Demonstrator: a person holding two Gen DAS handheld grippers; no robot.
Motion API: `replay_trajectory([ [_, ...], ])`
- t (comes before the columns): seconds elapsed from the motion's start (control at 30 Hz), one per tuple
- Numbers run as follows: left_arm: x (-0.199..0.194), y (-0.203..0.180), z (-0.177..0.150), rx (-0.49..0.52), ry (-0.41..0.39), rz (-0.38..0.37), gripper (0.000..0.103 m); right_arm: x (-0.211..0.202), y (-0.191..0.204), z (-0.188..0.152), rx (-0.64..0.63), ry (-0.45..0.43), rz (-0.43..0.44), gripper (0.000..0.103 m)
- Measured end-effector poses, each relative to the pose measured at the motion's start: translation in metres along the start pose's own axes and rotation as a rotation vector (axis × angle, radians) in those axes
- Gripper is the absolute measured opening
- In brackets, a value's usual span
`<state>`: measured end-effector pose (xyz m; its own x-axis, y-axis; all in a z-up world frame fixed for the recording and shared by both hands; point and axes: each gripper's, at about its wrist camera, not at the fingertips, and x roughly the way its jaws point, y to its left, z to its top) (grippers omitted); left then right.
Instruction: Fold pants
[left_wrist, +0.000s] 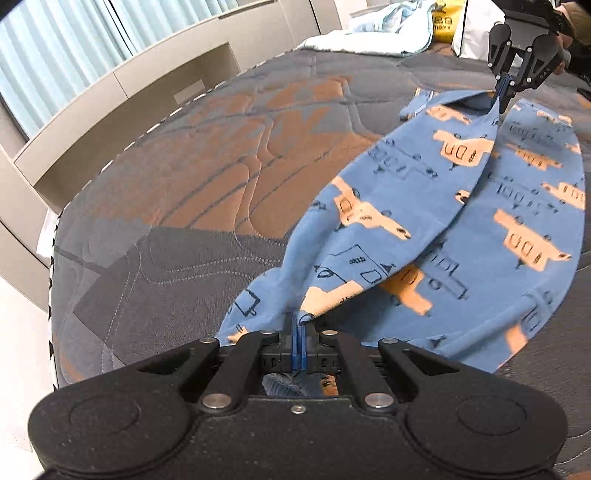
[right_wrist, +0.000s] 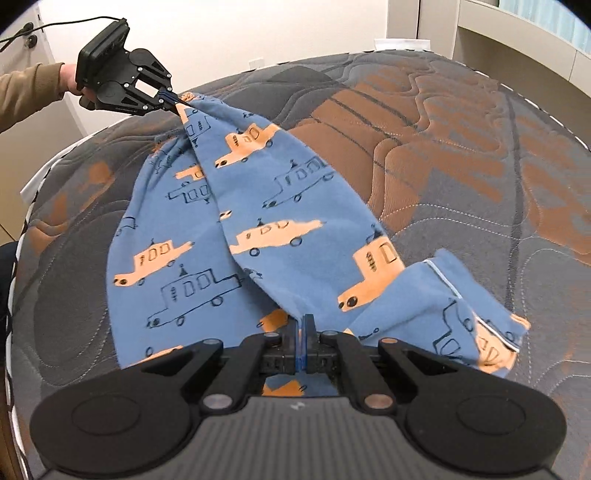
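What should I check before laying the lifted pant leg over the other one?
1. Left hand-held gripper grip: ok, shut on the pants at one end of the lifted edge.
2. Right hand-held gripper grip: ok, shut on the other end of the same edge.
3. Lifted layer between the two grips: ok, it hangs fairly straight with only a mild sag.
4. Lower layer: ok, it lies mostly flat on the mattress.
5. Loose end near the right hand-held gripper: not ok, it is bunched and drooping.
6. Layers pinched in each grip: cannot tell.
7. Landing zone on the lower layer: ok, nothing lies on it.
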<state>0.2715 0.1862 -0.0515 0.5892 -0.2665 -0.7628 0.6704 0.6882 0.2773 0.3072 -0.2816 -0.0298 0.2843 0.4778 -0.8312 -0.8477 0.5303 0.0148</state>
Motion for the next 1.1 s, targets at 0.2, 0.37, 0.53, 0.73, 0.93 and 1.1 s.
replay_trajectory([
  [0.2, -0.015, -0.011, -0.003, -0.016, -0.018, -0.022, 0.001, -0.027, 0.013, -0.007, -0.017, -0.014, -0.010, 0.001],
  [0.37, -0.020, -0.022, -0.013, -0.047, -0.018, -0.051, 0.001, -0.038, 0.020, -0.018, -0.030, 0.011, -0.015, 0.001],
  [0.53, -0.020, -0.041, -0.021, -0.035, -0.008, -0.099, 0.001, -0.044, 0.028, -0.040, -0.011, 0.038, -0.017, 0.001],
  [0.73, -0.017, -0.057, -0.030, -0.014, 0.021, -0.134, 0.001, -0.042, 0.038, -0.060, 0.005, 0.050, 0.006, 0.001],
  [0.93, -0.017, -0.059, -0.041, -0.025, 0.041, -0.138, 0.002, -0.040, 0.053, -0.073, 0.004, 0.046, 0.038, 0.001],
  [1.1, -0.026, -0.048, -0.044, -0.089, 0.009, -0.140, 0.002, -0.044, 0.060, -0.079, 0.014, 0.019, 0.069, 0.001],
])
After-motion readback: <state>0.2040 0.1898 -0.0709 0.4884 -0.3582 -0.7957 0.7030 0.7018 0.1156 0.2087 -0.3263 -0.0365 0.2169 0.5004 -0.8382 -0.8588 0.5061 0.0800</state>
